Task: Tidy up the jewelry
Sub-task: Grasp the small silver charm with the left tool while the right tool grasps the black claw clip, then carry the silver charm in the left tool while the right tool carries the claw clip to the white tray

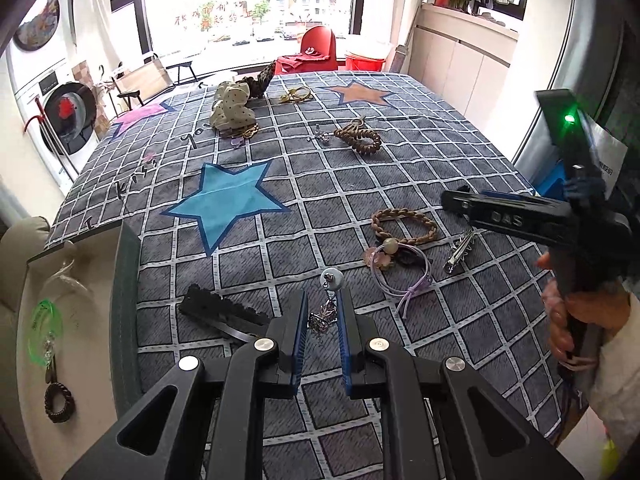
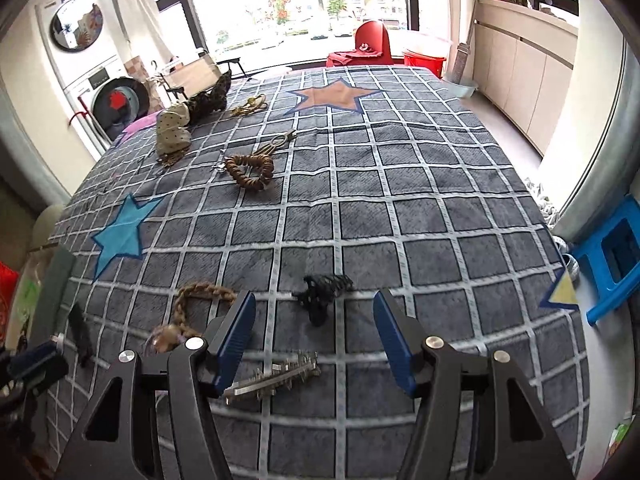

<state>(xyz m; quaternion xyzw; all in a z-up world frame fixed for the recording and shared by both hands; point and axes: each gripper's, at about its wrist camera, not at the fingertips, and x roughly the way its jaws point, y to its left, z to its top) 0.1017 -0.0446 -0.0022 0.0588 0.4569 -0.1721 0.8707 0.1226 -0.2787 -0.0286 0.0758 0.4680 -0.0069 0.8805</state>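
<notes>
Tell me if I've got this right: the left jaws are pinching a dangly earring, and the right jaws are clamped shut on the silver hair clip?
Not quite. The right gripper stands open, as the right wrist view shows; the silver hair clip lies loose on the blanket. The left gripper does pinch the dangly earring.

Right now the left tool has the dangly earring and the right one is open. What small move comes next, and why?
Probably carry the earring in the left tool toward the box at the table's left edge. It hangs pinched between the pads, and a dark ring already lies in that box. The right tool is open and empty above a black claw clip and can wait.
</notes>
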